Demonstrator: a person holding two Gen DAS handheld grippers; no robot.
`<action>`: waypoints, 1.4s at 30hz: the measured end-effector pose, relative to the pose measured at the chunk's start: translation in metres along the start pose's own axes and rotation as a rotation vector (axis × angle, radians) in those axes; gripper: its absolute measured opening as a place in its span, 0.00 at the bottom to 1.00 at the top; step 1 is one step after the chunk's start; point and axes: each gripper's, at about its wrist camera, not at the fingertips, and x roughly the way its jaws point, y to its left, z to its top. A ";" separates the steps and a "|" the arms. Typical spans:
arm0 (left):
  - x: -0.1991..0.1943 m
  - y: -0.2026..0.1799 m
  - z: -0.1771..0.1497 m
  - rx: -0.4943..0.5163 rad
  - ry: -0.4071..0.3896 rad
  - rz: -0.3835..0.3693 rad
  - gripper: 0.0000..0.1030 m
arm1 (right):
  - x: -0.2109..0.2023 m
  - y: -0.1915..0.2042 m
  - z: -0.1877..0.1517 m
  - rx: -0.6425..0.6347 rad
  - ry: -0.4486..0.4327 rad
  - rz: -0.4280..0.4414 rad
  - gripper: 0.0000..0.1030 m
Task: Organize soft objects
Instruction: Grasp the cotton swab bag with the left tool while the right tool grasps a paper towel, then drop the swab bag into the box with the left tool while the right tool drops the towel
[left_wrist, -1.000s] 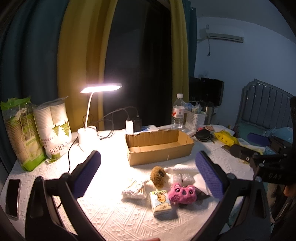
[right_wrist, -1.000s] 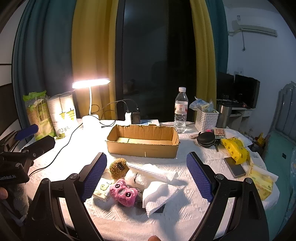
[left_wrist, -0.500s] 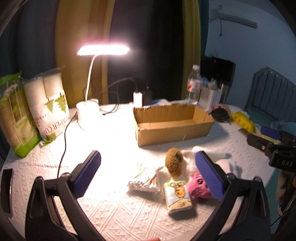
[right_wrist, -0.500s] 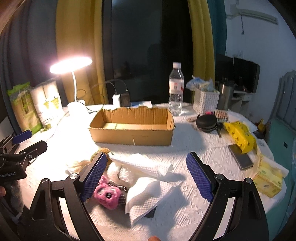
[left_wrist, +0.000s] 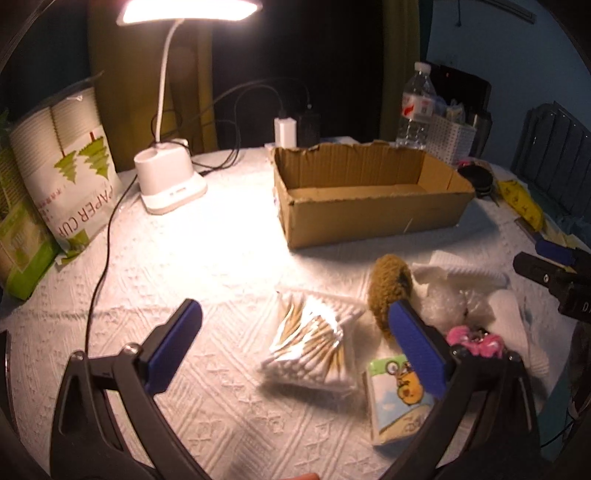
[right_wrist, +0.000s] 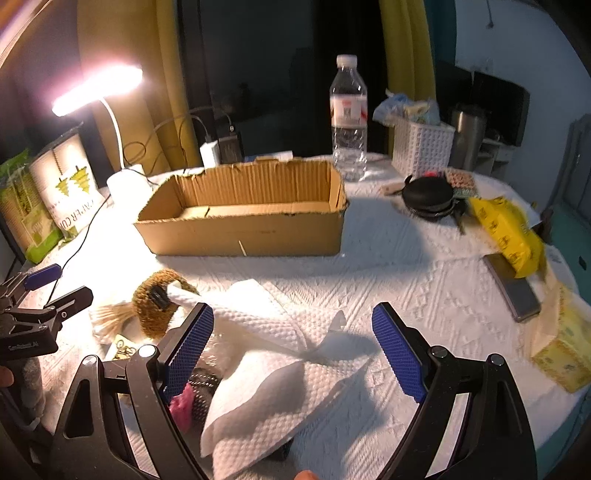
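The left tool (left_wrist: 295, 354) hangs with its blue pads spread wide and nothing between them, low over a clear bag of cotton swabs (left_wrist: 314, 343) that lies flat on the white table (left_wrist: 184, 258). Just right of the bag lies a small tissue pack with a cartoon print (left_wrist: 399, 398), partly hidden by the tool's right finger. Behind that sit a brown fuzzy pouch (left_wrist: 388, 288) and a pink plush (left_wrist: 476, 339).

The right tool (right_wrist: 291, 350) is likewise spread wide and empty, over a crumpled white paper towel (right_wrist: 277, 369) which covers part of the pink plush (right_wrist: 181, 402). The brown fuzzy pouch (right_wrist: 155, 306) lies touching the towel's left end.

Farther back stands an open cardboard box (right_wrist: 243, 229), apart from the soft things, with a lit desk lamp (left_wrist: 170, 177) to its left and a water bottle (right_wrist: 347, 118) behind.
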 end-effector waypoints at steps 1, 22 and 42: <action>0.005 0.000 0.000 0.002 0.010 0.001 0.99 | 0.005 -0.001 0.000 0.001 0.010 0.005 0.88; 0.060 -0.006 -0.009 0.041 0.194 -0.098 0.50 | 0.089 0.002 0.003 0.012 0.189 0.088 0.46; -0.001 -0.002 0.040 0.014 0.022 -0.112 0.46 | 0.011 -0.005 0.052 -0.043 -0.022 0.120 0.11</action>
